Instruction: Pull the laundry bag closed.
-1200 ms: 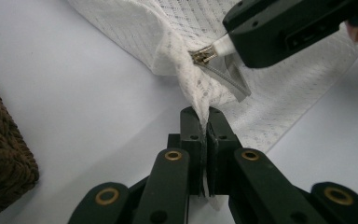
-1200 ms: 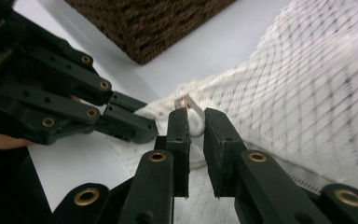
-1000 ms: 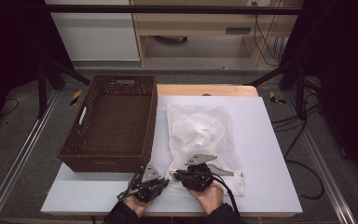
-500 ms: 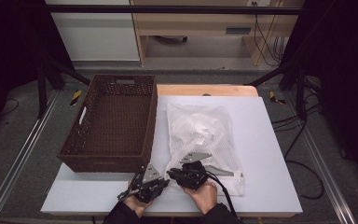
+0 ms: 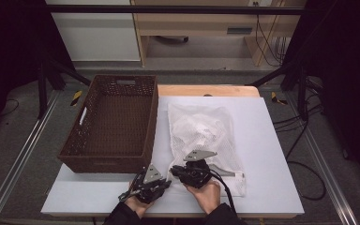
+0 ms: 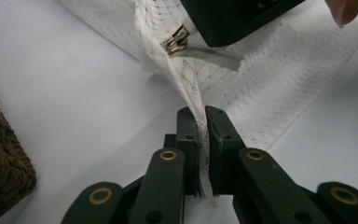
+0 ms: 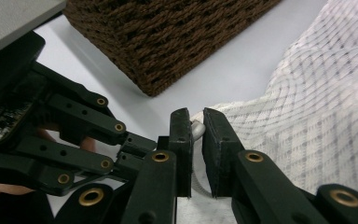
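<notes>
A white mesh laundry bag (image 5: 206,131) lies flat on the white table (image 5: 272,140). Both grippers meet at its near left corner. My left gripper (image 6: 201,116) is shut on a raised fold of the bag's mesh (image 6: 270,84); in the high view it (image 5: 167,182) sits at the table's front edge. Just beyond it, the metal zipper pull (image 6: 177,41) sticks out from the right gripper's jaws. My right gripper (image 7: 196,116) points toward the left one, pinching the small zipper pull with the jaws nearly together. In the high view it (image 5: 173,171) rests over the bag's corner.
A brown woven basket (image 5: 117,161) stands on the table's left half, its front wall close behind the grippers (image 7: 168,42). Bare white table lies right of the bag. A wooden board edge (image 5: 206,90) shows at the table's far side.
The right gripper has shifted slightly left, closer to the left gripper at the bag's corner. The left gripper has stayed put.
</notes>
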The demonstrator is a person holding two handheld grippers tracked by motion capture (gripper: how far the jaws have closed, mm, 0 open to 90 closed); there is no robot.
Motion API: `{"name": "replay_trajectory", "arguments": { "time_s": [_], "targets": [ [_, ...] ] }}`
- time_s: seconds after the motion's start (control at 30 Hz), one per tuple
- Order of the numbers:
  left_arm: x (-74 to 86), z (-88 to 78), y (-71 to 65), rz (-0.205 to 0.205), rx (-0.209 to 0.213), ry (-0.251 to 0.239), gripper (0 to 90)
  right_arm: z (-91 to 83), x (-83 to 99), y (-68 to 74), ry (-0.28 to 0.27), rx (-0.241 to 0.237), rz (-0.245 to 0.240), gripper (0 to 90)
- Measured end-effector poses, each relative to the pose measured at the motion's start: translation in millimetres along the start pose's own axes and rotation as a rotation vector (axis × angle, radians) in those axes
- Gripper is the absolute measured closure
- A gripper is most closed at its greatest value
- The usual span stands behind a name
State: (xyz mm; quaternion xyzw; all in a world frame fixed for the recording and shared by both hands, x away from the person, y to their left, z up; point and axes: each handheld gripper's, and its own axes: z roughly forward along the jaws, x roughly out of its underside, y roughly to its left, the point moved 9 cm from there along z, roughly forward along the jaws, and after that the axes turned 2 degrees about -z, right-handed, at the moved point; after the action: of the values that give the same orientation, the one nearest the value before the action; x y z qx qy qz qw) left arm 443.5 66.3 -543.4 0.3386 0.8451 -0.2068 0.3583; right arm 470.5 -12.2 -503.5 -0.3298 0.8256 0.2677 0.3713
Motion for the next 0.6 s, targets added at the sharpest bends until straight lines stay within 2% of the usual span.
{"name": "replay_trajectory", "arguments": {
  "time_s": [0.17, 0.4, 0.6],
  "targets": [
    [0.3, -0.2, 0.4, 0.003, -0.004, 0.003, 84.7, 4.3, 6.9, -4.2, 0.044, 0.036, 0.003, 82.1],
    [0.5, -0.2, 0.4, 0.004, -0.003, 0.000, 84.8, 2.4, 14.2, -6.6, 0.077, 0.024, 0.035, 81.7],
    [1.1, -0.5, 0.2, 0.007, -0.001, -0.002, 84.7, -5.0, 17.4, -6.4, 0.075, 0.008, 0.063, 82.4]
  ]
}}
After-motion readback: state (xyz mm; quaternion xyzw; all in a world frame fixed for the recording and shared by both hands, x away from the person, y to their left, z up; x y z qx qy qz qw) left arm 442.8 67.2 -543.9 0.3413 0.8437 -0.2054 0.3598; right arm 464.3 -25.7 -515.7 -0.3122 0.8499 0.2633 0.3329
